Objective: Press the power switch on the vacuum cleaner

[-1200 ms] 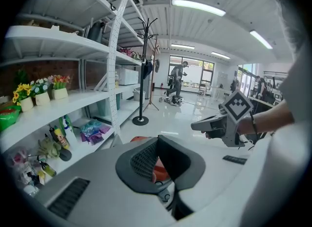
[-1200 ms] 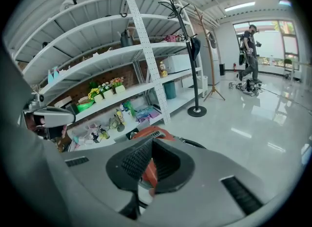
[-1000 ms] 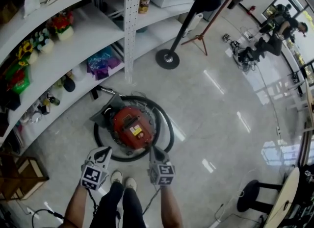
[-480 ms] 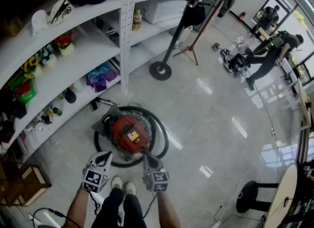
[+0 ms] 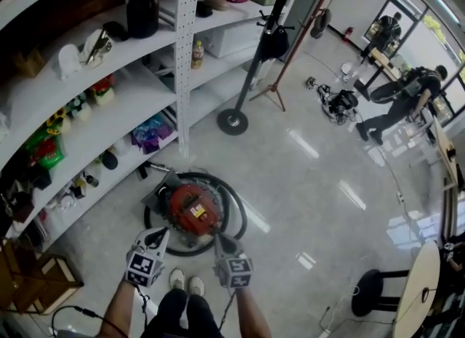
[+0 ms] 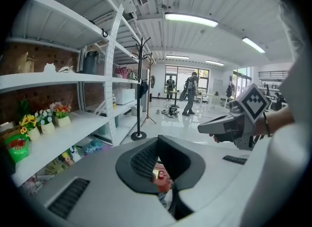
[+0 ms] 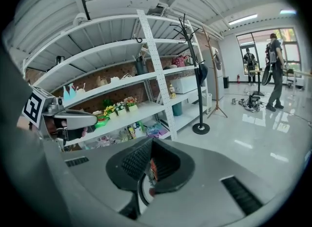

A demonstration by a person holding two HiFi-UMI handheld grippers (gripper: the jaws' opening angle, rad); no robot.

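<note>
left gripper [image 5: 158, 233]: jaws pressed together at the tips, pinching nothing. In the left gripper view [image 6: 158, 137] a sliver of red vacuum body shows through the gap behind the tips.
right gripper [image 5: 220, 240]: jaws likewise closed tip to tip and empty. In the right gripper view [image 7: 151, 140] a thin strip of red shows low in the gap.
gripper pose: the two are side by side and apart, both pointing forward. Each shows in the other's view, level with it.
vacuum cleaner [image 5: 190, 209]: round red canister on the floor [image 5: 320, 184], at the floor's shelf-side edge, straight ahead of the person's shoes [image 5: 186, 280].
vacuum vs grippers: in the head view the left tip sits over the near-left of the hose loop and the right tip over its near-right, with the red body between and just beyond them. No contact can be seen with either gripper.
hose [image 5: 236, 216]: black, coiled in a ring around the canister.
yellow label [image 5: 197, 211]: on the canister top.
power switch: cannot be picked out in any view.
shelving [image 5: 109, 111]: white, curved, to the left of the vacuum, holding flowers, bottles and small items.
coat stand base [image 5: 232, 121]: round and dark, on the floor beyond the vacuum.
background: a walking person [image 5: 396, 115] far off at the right.
</note>
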